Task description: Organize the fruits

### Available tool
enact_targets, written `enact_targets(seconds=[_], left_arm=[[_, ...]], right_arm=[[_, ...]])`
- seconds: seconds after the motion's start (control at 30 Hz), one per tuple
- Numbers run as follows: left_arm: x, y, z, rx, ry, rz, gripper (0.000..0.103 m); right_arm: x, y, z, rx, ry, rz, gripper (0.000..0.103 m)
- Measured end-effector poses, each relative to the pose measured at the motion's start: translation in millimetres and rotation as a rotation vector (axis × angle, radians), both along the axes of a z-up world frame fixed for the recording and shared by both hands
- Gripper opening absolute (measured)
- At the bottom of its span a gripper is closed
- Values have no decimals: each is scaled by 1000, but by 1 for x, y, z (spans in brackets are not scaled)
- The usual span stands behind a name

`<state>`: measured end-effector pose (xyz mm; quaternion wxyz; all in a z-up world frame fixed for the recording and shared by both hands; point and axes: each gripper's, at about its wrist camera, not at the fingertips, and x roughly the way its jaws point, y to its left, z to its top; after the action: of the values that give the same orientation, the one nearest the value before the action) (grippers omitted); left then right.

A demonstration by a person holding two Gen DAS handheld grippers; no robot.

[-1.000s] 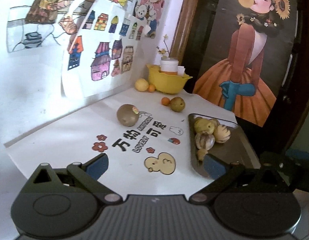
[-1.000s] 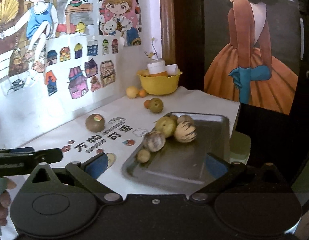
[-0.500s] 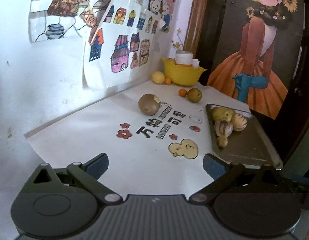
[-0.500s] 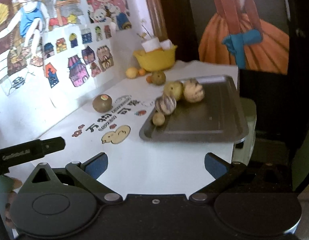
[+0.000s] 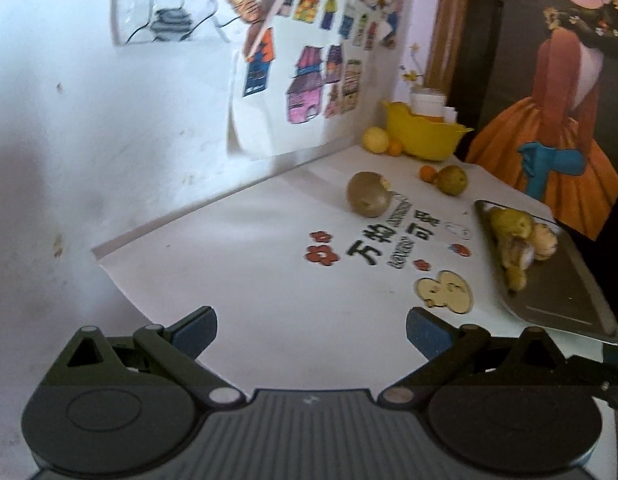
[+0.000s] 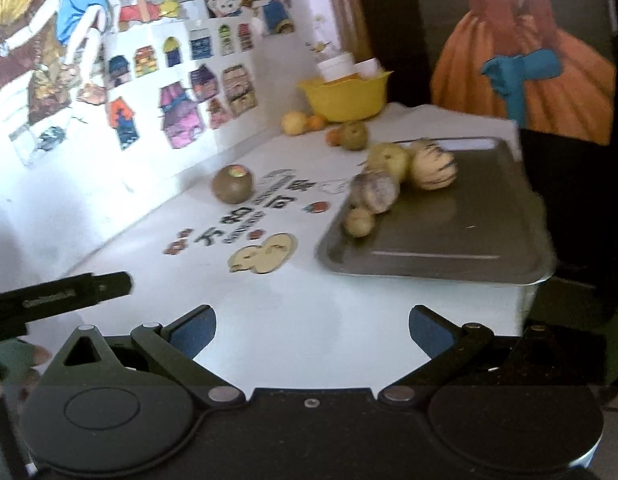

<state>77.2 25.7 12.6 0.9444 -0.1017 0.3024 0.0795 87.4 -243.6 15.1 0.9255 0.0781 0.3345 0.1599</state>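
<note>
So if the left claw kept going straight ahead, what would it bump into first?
Probably the white table. The left claw is open and empty, nothing lies close ahead, and the brown fruit sits farther on, slightly right.

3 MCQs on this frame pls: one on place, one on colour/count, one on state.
1. Where is the brown fruit with the sticker?
A. in the bowl
B. on the tray
C. on the white tabletop, left of the tray

2. What colour is the bowl?
A. yellow
B. blue
C. red

3. How do the right tongs stand?
A. shut on a fruit
B. open, empty
C. shut, empty

Key:
1 C: it sits alone by the printed lettering, apart from the metal tray.
2 A: the bowl by the wall is plainly yellow.
3 B: the pads stand wide apart with nothing between them.
</note>
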Motion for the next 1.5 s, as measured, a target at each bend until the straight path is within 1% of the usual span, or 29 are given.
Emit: enact_targets(seconds=[0.07,0.13,0.3,0.57,0.7,0.77,1.03,1.13,1.23,1.3,1.43,1.5], left_arm=[[4,4,-5,-5,15,20,103],[7,7,-8,-18,12,32,102],[17,10,-11,-72,25,17,102],[42,8,-10,-27,43,7,102],[58,3,-8,21,47,-13,103],[66,1,-7,31,45,-24,102],[97,-4,-8,29,33,-69,102],[107,-3,-10,10,29,-85,103],[121,-4,-11,-5,34,-103,103],[131,-4,-12,-11,37,-110,103],[148,-4,-12,-21,41,-119,102],[155,-3,-12,-21,40,-122,103]], right_arm=[[6,1,-4,46,21,35,102],[10,2,-5,72,29,55,102],[22,3,-6,61,10,57,102],[44,-9,-12,104,34,42,102],[52,-12,-9,96,18,52,102],[57,-14,-8,91,13,52,102],[83,-24,0,61,-12,37,102],[94,-31,1,86,-1,17,102],[109,-38,7,113,15,8,102],[118,-38,13,108,15,14,102],[143,-29,34,60,2,65,102],[156,-21,44,15,-21,94,102]])
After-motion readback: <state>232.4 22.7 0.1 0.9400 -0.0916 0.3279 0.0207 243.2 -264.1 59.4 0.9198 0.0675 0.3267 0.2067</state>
